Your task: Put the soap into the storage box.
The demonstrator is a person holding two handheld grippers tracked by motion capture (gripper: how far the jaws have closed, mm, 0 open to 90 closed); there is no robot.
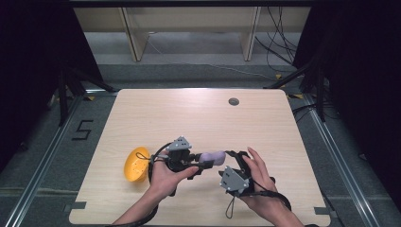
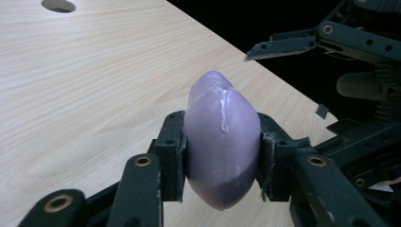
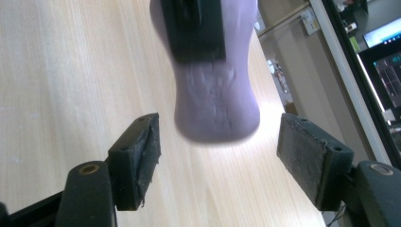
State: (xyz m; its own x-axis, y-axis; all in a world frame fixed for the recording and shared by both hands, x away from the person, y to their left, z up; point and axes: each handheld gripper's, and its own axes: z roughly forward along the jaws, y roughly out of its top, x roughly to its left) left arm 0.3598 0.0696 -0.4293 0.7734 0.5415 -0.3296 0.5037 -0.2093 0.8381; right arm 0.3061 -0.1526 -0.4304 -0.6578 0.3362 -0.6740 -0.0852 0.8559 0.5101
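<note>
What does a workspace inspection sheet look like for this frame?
Surface: pale wooden table, round hole near far edge.
Job's things: purple egg-shaped piece clamped in left tongs, above the table.
Clutter: yellow perforated half-shell beside left hand.
Grippers: right tongs open, pads either side of the piece's end.
Cables: one trails from each; more on the floor behind.
Surroundings: dark curtains, floor rails, wooden frame.

We are seeing a pale lilac egg-shaped piece (image 2: pixel 221 142), streaked with whitish scuffs, between the black pads of the left gripper (image 2: pixel 221 156). A yellow-orange bowl (image 1: pixel 136 164) is lying just behind that gripper on the light, wood-grained surface (image 1: pixel 198 113). The right gripper (image 3: pixel 220 161) is showing black pads.
</note>
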